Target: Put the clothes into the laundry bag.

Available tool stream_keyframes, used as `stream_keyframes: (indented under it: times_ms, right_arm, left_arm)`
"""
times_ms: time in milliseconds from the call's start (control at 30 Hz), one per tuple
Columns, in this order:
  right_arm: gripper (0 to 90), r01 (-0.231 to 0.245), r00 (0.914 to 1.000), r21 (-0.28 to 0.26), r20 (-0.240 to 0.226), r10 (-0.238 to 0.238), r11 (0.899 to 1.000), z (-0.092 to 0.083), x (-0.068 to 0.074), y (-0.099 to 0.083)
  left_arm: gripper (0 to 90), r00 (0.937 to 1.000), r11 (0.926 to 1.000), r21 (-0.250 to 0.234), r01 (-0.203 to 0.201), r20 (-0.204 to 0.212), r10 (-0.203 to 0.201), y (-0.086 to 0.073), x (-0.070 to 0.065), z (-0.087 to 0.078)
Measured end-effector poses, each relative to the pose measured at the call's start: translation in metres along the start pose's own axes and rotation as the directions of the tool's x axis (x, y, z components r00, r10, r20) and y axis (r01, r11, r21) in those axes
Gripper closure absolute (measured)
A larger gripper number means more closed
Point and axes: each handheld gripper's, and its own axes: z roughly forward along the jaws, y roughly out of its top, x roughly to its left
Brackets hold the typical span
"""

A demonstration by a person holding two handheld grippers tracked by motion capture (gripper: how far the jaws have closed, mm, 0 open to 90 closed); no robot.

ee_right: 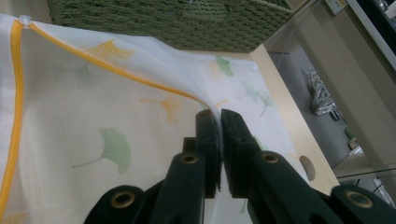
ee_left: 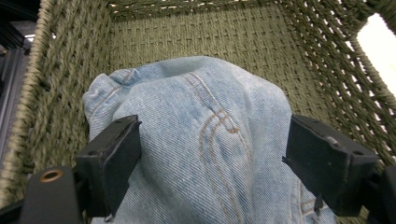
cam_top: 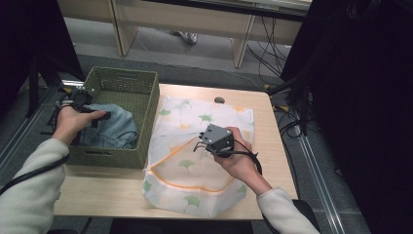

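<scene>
A white mesh laundry bag [cam_top: 195,161] printed with green and orange ginkgo leaves and edged with an orange zipper lies on the table. My right gripper [cam_top: 203,137] is shut on a pinch of the bag's upper layer [ee_right: 140,79] and lifts it into a ridge; the jaws meet on the fabric at my right gripper [ee_right: 218,122]. Folded blue jeans [cam_top: 113,127] lie in a green woven basket [cam_top: 146,87]. My left gripper [cam_top: 100,116] hovers just over the jeans [ee_left: 205,135], open, with one jaw on each side of the denim mound.
The basket stands at the table's left, touching the bag's edge. A round cable hole [cam_top: 219,100] sits in the light wooden tabletop [cam_top: 97,195] near its far edge. Dark cables [cam_top: 292,112] hang right of the table, and desk legs stand on the floor beyond.
</scene>
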Motion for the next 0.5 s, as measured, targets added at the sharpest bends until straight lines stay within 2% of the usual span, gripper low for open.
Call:
stream_keyframes:
  times_ms: [500]
  right_arm:
    - [86.4, 0.008, 0.9999, -0.004, -0.007, -0.008, 1.000, 0.002, 0.001, 0.000]
  left_arm:
    - [15.0, 0.9989, 0.9971, 0.075, -0.015, -0.043, 0.019, 0.004, 0.001, 0.019]
